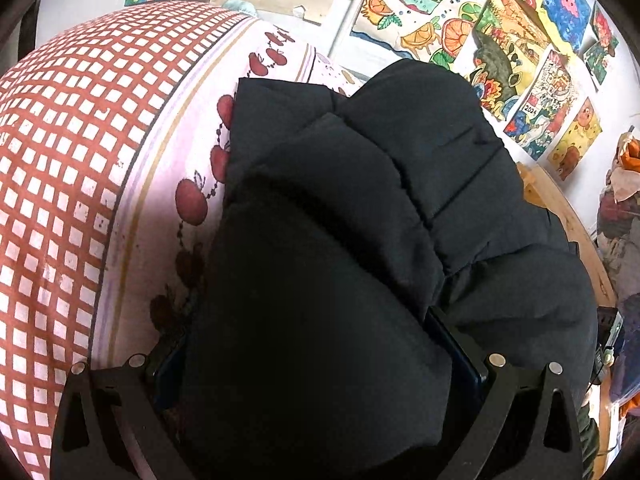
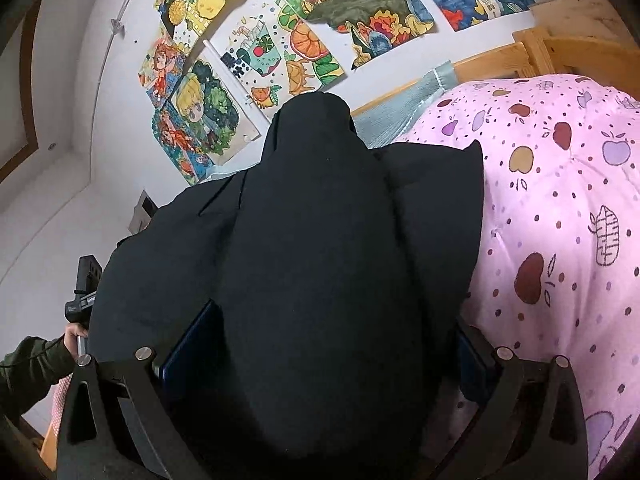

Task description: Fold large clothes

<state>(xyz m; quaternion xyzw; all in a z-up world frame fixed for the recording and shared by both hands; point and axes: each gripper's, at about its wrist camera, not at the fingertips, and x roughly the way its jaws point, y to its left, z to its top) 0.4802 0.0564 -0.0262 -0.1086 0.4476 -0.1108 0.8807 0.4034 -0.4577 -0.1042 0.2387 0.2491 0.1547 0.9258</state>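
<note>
Over bedding [image 1: 60, 168] | both fingers clamp black jacket [image 1: 328, 264] | right edge free

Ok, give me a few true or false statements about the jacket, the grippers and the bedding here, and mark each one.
1. Both grippers grip the black jacket. True: the left gripper and the right gripper each have padded fabric bunched between the fingers.
2. The jacket is red. False: it is black.
3. The pink quilt carries a fruit print. True.
4. The wall behind is bare. False: colourful drawings cover it.
5. The checked cloth is blue and white. False: it is red and white.
</note>
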